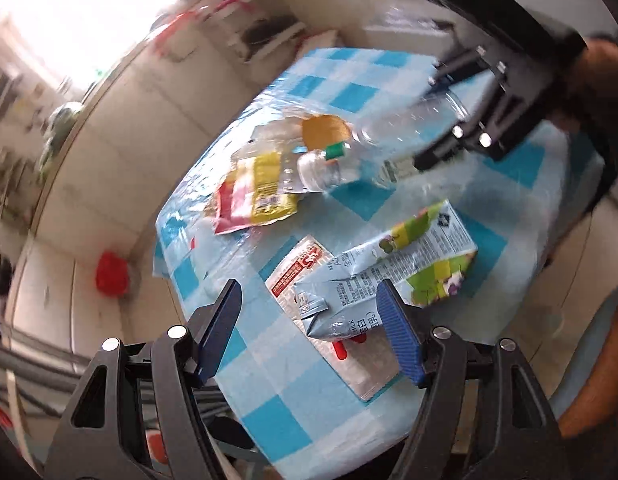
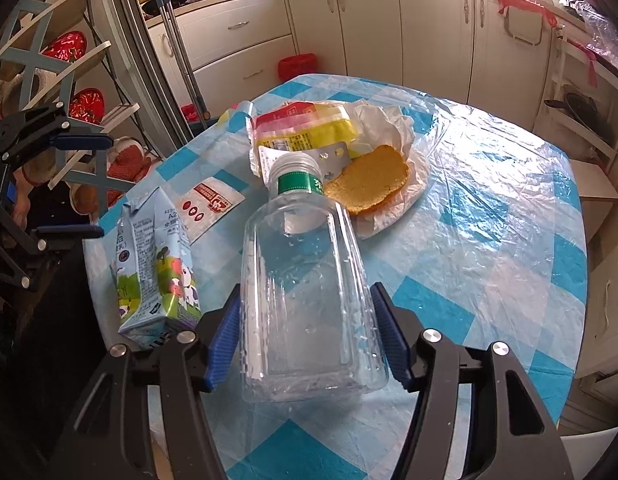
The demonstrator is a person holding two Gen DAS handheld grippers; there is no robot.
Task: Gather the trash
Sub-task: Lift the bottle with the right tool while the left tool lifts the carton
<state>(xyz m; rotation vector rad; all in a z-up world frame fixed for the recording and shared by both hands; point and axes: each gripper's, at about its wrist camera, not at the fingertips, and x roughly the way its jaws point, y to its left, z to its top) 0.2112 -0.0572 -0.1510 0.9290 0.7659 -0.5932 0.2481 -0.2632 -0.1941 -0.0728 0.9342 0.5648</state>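
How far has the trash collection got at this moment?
Nothing looks collected yet. In hand: the clear bottle sits between the right hand-held gripper's fingers. The left hand-held gripper is open and empty above the milk carton. Still on the table: carton, yellow wrapper, flat sachet, bitten bread.

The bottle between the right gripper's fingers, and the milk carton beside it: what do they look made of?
Bottle: clear, glossy thin plastic, seemingly; the tablecloth shows through it and its ribbed walls catch highlights. Milk carton: printed, coated paperboard by the look of it; folded seams, a crushed top and a slight sheen.
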